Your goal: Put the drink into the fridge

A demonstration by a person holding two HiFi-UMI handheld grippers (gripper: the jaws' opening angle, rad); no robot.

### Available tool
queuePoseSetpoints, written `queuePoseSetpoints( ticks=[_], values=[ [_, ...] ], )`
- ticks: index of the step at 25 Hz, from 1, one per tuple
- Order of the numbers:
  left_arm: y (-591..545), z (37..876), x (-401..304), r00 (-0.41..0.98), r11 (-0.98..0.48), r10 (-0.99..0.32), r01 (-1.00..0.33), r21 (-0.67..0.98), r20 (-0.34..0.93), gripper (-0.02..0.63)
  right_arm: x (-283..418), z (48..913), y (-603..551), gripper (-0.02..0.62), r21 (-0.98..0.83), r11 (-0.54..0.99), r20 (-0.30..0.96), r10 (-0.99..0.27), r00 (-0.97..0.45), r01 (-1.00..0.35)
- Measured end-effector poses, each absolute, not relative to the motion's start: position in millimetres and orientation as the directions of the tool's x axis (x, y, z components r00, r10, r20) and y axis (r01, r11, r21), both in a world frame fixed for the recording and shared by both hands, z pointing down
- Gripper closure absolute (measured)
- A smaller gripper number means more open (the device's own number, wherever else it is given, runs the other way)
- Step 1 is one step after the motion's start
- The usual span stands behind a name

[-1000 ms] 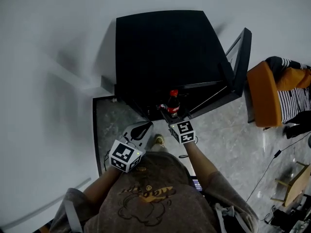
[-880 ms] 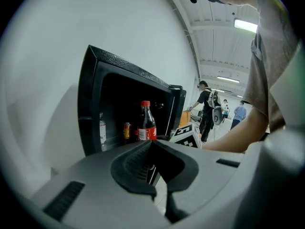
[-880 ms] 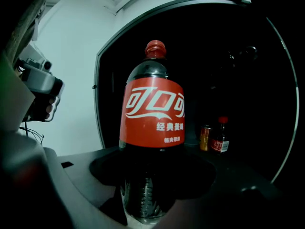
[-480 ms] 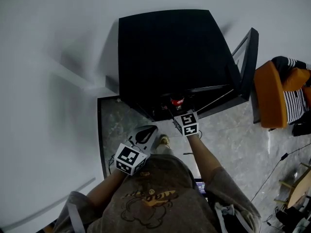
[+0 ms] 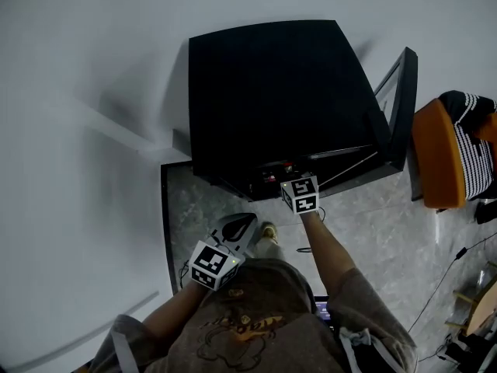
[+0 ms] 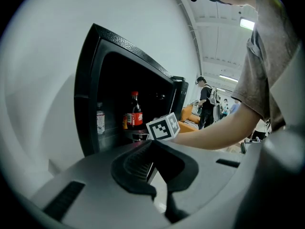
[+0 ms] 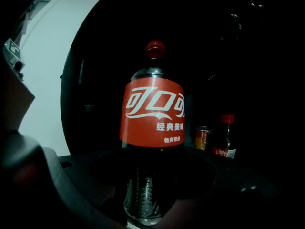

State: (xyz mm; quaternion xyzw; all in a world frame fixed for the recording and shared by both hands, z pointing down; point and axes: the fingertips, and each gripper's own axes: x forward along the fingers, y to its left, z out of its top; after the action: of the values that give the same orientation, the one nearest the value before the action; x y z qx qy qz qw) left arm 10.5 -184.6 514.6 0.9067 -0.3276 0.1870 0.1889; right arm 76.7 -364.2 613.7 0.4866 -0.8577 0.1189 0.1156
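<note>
Orange chair (image 5: 431, 158) on grey marbled floor (image 5: 373, 231); small can (image 7: 202, 138) beside red-capped bottle (image 7: 224, 138).

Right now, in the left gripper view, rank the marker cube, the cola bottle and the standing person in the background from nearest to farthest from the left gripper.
1. Marker cube of the right gripper: centre, just beyond the jaws.
2. Cola bottle: left of the cube, inside the fridge opening.
3. Standing person: right, far back in the room.

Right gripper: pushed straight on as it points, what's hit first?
Likely the dark back of the fridge, led by the gripped cola bottle; the can and small bottle stand right of that line. Depth unclear.
</note>
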Motion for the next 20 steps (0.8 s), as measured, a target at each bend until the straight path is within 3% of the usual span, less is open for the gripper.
queuePoseSetpoints(
  ticks=[20],
  values=[
    [-178.1,534.0,0.4,0.695,-0.685,-0.513,-0.685,0.248,0.504,0.601,71.6,631.2,-404.9,0.305,-0.107,0.451,0.296,-0.836,-0.461,-0.886]
  ],
)
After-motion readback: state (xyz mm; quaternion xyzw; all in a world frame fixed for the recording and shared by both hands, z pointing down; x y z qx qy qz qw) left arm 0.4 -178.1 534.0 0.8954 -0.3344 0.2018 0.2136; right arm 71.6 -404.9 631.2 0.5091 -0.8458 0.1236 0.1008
